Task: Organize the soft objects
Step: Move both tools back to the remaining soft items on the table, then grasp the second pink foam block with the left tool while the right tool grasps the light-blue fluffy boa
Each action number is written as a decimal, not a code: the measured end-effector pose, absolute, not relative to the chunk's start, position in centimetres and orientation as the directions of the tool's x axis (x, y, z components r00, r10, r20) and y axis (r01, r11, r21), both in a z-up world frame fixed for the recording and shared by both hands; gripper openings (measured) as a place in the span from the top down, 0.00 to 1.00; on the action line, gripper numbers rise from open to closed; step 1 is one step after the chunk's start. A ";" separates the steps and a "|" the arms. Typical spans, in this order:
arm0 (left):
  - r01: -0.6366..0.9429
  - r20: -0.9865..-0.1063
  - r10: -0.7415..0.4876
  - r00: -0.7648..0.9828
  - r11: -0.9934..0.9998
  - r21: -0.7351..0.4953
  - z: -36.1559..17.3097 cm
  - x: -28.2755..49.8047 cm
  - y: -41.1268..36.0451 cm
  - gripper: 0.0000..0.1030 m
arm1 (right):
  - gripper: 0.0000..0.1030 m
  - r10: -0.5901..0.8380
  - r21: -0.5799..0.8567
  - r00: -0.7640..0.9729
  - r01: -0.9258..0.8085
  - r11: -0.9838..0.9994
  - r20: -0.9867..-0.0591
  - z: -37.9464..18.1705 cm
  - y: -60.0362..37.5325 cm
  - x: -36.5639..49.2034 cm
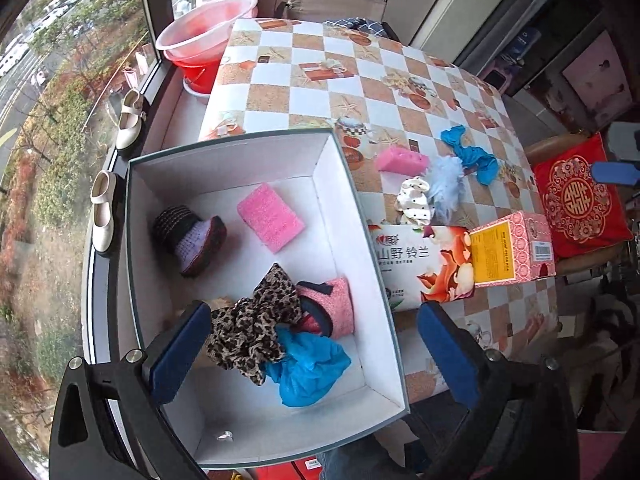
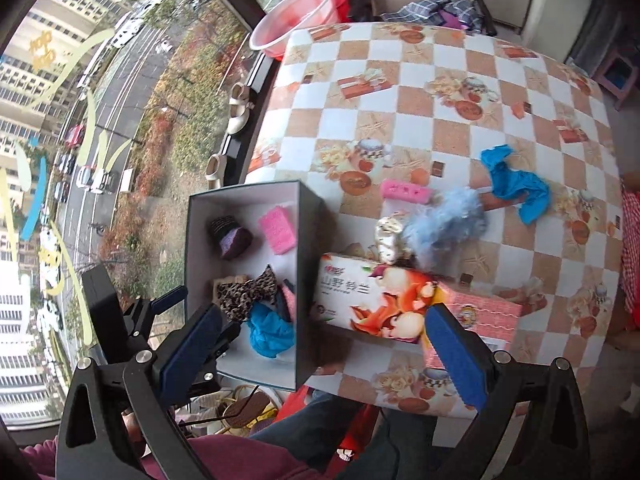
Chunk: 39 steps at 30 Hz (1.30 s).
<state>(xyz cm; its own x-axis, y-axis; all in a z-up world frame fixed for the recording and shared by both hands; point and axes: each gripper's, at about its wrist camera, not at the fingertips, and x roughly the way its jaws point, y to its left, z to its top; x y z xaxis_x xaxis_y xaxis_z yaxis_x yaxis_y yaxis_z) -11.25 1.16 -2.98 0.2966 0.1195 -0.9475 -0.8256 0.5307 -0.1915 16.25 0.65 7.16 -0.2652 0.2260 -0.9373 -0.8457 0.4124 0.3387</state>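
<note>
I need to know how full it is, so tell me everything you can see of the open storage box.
The storage box is rectangular and lidless, with dark grey outer walls and a plain white inside, cardboard by the look of it. It stands upright at the edge of the checked table, on the window side, with the tissue carton right against its wall. Inside lie a pink sponge, a knitted slipper, a leopard-print cloth, a pink slipper and a crumpled blue cover. White floor still shows.

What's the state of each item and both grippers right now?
left gripper: open, empty, over the box
right gripper: open, empty
box: open, partly filled
leopard cloth: in box
blue cloth: in box, crumpled
pink sponge: in box, flat
pink sponge on table: not yet boxed
blue glove: on table, crumpled
</note>
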 end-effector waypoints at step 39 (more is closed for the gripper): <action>-0.752 -0.980 -0.171 -0.102 0.658 -0.036 -17.7 15.2 9.9 0.00 | 0.00 -0.221 0.054 -0.170 -0.891 0.451 -0.960 -19.6 -4.4 38.3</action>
<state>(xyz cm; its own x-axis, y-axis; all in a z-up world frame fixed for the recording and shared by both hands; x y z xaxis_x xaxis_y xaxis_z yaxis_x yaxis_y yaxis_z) 15.16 9.95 -17.66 -0.1020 -0.1708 -0.9800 -0.7518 0.6584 -0.0365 38.29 -4.39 -19.56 -0.1703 -0.2211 -0.9603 -0.8907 0.4513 0.0541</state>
